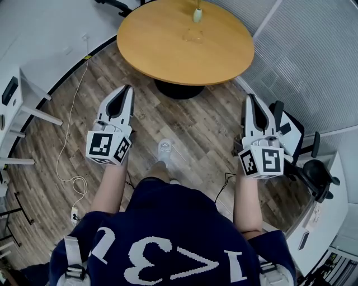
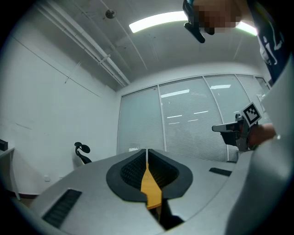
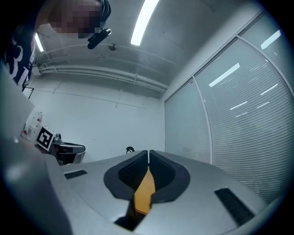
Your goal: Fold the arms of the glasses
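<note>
Both jaw pairs closed on nothing: smooth grey plastic left gripper (image 1: 128, 89), matching right gripper (image 1: 250, 98). Round tan wooden table (image 1: 162, 53) bears faint clear-framed glasses (image 1: 193, 37).

Ahead of the left claw (image 1: 127, 89) and the right claw (image 1: 249, 98) stands a round wooden surface (image 1: 162, 50) on a dark foot (image 1: 178, 89). At its far edge, well apart from both claws, there is a small pale green object (image 1: 197, 15); what it is I cannot tell. Under the claws is a floor of grey-brown planks (image 1: 196, 125). Left of the left claw, a thin white cable (image 1: 67, 142) runs over the floor to a white power strip (image 1: 74, 213), and farther left stands a white desk (image 1: 25, 92). Just right of the right claw is a black office chair (image 1: 299, 151). Beyond the chair, closed white blinds (image 1: 313, 56) cover a glass wall.
</note>
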`<action>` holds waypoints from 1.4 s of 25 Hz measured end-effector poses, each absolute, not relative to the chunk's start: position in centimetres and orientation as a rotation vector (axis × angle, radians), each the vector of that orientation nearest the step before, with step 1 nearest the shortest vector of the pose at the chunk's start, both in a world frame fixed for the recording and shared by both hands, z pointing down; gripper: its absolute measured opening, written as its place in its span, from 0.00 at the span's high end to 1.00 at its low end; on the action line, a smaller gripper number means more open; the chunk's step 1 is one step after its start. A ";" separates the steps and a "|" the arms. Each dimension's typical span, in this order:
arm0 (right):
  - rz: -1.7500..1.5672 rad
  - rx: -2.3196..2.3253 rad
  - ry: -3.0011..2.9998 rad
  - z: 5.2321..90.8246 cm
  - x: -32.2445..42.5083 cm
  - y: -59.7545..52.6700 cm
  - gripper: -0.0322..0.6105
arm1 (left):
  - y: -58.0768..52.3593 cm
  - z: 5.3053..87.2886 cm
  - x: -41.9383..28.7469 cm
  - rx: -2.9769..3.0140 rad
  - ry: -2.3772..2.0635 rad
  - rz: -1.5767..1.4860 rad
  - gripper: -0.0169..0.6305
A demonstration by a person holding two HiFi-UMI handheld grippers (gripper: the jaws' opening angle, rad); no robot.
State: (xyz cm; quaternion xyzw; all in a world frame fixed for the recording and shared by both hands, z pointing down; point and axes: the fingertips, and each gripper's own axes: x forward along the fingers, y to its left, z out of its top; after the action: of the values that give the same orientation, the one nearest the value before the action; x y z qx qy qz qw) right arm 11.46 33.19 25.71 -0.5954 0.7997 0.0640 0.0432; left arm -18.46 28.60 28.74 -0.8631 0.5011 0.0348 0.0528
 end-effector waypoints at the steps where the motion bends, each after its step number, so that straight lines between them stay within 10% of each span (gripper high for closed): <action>1: 0.197 -1.825 2.446 25.7 11.6 31.9 0.90 | 27.2 28.7 -18.4 -2.629 1.526 0.116 0.93; 35: 0.253 -1.703 2.596 24.5 14.4 -8.2 0.90 | -10.3 27.1 -14.3 -2.561 1.634 0.145 0.93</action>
State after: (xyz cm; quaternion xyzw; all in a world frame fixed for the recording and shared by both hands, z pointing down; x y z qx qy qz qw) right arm 14.37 -8.21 24.53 -0.5465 0.8334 0.0811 0.0134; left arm -14.28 -10.30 27.10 -0.8410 0.5366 0.0477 0.0501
